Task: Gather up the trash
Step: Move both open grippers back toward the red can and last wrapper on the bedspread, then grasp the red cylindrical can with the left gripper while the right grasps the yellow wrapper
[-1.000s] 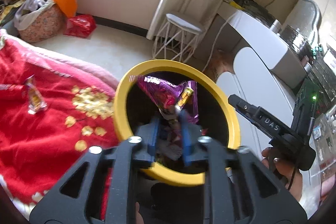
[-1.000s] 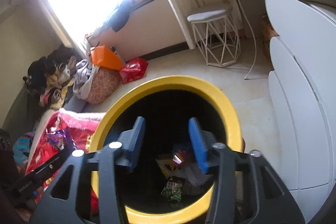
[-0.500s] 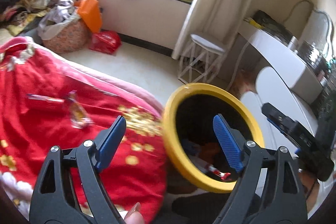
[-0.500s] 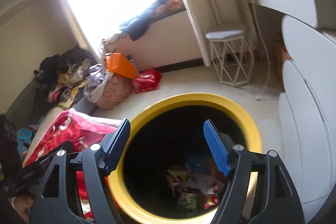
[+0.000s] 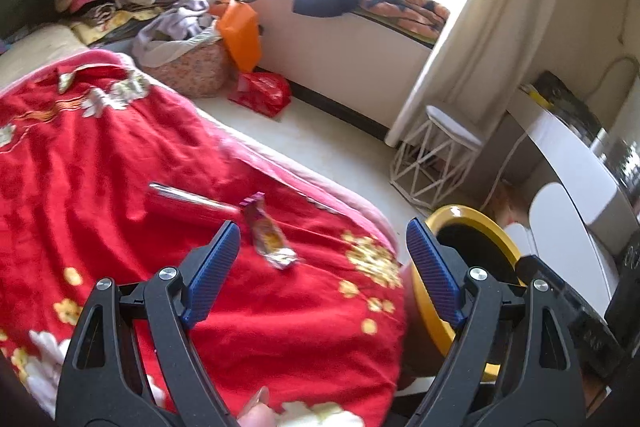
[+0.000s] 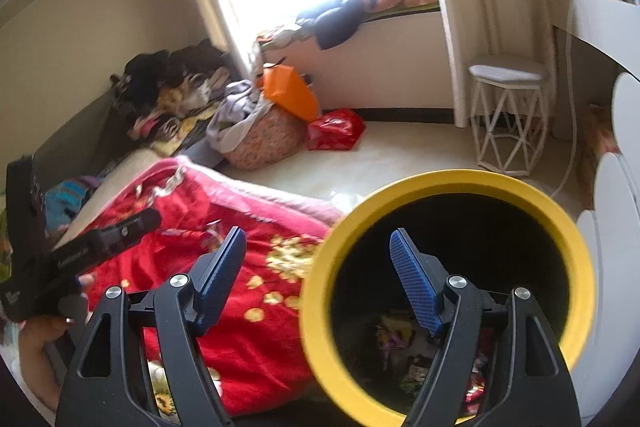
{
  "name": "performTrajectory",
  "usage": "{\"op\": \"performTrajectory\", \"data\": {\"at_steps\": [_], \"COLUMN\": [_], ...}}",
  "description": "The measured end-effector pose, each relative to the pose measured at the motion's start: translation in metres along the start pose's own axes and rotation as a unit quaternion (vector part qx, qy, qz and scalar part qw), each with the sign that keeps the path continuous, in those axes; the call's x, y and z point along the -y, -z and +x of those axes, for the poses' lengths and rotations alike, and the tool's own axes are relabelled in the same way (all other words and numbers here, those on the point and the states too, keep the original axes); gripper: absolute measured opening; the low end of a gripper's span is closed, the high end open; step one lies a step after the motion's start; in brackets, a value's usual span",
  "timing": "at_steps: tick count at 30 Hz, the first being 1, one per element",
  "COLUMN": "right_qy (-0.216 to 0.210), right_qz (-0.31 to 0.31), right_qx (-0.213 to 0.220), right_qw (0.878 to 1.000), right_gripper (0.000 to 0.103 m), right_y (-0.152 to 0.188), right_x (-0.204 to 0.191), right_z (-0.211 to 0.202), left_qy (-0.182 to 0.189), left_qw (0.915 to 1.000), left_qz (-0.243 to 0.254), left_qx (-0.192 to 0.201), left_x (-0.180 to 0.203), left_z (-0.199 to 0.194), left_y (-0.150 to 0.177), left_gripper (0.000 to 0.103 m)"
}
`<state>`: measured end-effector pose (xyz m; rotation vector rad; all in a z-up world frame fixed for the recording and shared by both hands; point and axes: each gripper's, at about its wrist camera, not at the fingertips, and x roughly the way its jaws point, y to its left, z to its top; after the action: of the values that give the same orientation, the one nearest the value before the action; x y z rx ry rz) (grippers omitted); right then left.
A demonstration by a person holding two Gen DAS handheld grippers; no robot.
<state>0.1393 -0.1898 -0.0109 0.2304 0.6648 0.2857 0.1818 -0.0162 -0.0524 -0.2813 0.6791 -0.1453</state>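
A small purple and yellow wrapper (image 5: 269,239) lies on the red flowered blanket (image 5: 120,187), just ahead of my left gripper (image 5: 322,227), which is open and empty above the blanket. A long red and silver wrapper (image 5: 188,201) lies beyond it to the left. The yellow-rimmed black bin (image 6: 460,179) stands by the bed's edge with several wrappers (image 6: 400,351) at its bottom. My right gripper (image 6: 318,233) is open and empty. Its right finger hangs over the bin's mouth and its left finger over the blanket (image 6: 248,327). The bin's rim (image 5: 472,219) also shows in the left wrist view.
A white wire stool (image 5: 436,155) stands on the floor past the bin, with a white desk (image 5: 568,155) to the right. A red bag (image 5: 262,93), an orange bag (image 5: 240,31) and a floral basket (image 5: 192,67) of clothes sit under the window bench. A hand (image 6: 40,339) holds the left gripper.
My left gripper let the purple wrapper go into the bin, opened wide and swung left over the blanket. My right gripper opened wider and drew back and left from the bin's mouth.
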Motion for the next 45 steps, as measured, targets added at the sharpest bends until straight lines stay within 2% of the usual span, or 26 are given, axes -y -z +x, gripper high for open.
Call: {"op": "performTrajectory", "data": {"at_steps": [5,13,16,20,25,26,29,30,33,36,38,41,44,45], "right_qy": [-0.031,-0.054,-0.061,-0.061,-0.063,-0.063,-0.062,-0.062,-0.061,-0.063,-0.066,-0.064,-0.063,-0.063], "right_qz": [-0.035,-0.084,-0.088,-0.096,-0.092,-0.089,-0.08,-0.076,-0.069,-0.062,-0.057,-0.055,-0.047,-0.043], "right_qx": [-0.031,-0.099,-0.125,-0.155,-0.182,-0.187,-0.188,-0.183,-0.173,-0.152,-0.141,-0.121,-0.104,-0.098], "right_qw": [0.998,0.99,0.986,0.981,0.977,0.976,0.977,0.978,0.981,0.984,0.986,0.989,0.991,0.992], "right_gripper": [0.072,0.072,0.071,0.062,0.051,0.043,0.024,0.014,0.013,0.012,0.012,0.012,0.012,0.012], "right_y": [-0.001,0.01,0.013,0.018,0.021,0.023,0.026,0.026,0.028,0.031,0.032,0.033,0.029,0.027], "right_x": [-0.034,-0.082,-0.091,-0.101,-0.103,-0.102,-0.098,-0.095,-0.089,-0.084,-0.081,-0.076,-0.069,-0.066], "right_z": [0.031,0.103,0.131,0.164,0.187,0.19,0.188,0.185,0.171,0.149,0.137,0.115,0.099,0.094], "left_qy": [-0.024,-0.046,-0.04,-0.024,0.002,0.004,0.015,0.017,0.022,0.008,-0.003,-0.01,-0.006,-0.003], "left_qw": [0.9992,0.9935,0.9911,0.9881,0.9818,0.9808,0.9762,0.9741,0.968,0.9649,0.964,0.962,0.9668,0.9713], "left_qz": [-0.031,-0.103,-0.124,-0.146,-0.178,-0.183,-0.202,-0.211,-0.236,-0.25,-0.254,-0.262,-0.245,-0.228], "left_qx": [0.003,-0.015,-0.026,-0.042,-0.065,-0.068,-0.076,-0.078,-0.082,-0.079,-0.078,-0.076,-0.071,-0.068], "left_x": [-0.035,-0.097,-0.111,-0.122,-0.127,-0.127,-0.13,-0.131,-0.132,-0.133,-0.134,-0.136,-0.128,-0.12], "left_z": [-0.001,0.008,0.015,0.025,0.044,0.047,0.059,0.063,0.073,0.081,0.085,0.089,0.084,0.078], "left_y": [-0.005,-0.005,-0.005,-0.002,-0.002,-0.001,-0.001,-0.001,-0.001,-0.003,-0.005,-0.004,-0.007,-0.009], "left_gripper": [0.077,0.077,0.067,0.054,0.051,0.051,0.051,0.051,0.051,0.05,0.038,0.035,0.029,0.028]}}
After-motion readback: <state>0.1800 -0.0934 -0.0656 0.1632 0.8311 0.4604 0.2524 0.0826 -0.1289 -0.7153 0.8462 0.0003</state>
